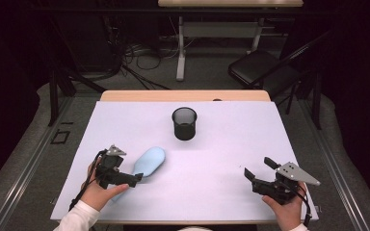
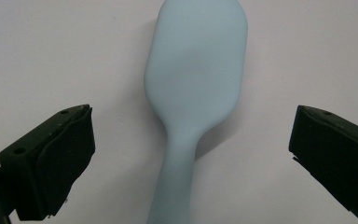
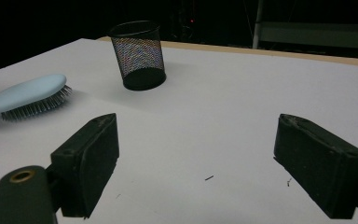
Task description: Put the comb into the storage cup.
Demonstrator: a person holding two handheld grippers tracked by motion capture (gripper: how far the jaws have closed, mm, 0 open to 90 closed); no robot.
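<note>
In the high view, the left gripper [image 1: 136, 178] is being held over the handle of the pale blue hairbrush [image 1: 149, 161], lying bristles-down on the white tabletop [image 1: 221, 144], probably for a grasp. In the left gripper view, its jaws are being kept wide apart, straddling the handle untouched. In the right gripper view, the right gripper [image 3: 196, 163] is being held open and empty, facing the mesh cup [image 3: 139, 53] before a dark room.

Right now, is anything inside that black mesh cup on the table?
The black mesh cup looks empty from above: only its dark bottom shows through the open rim. The hairbrush lies outside it, bristles down on the white table. The near inner wall is hidden.
</note>
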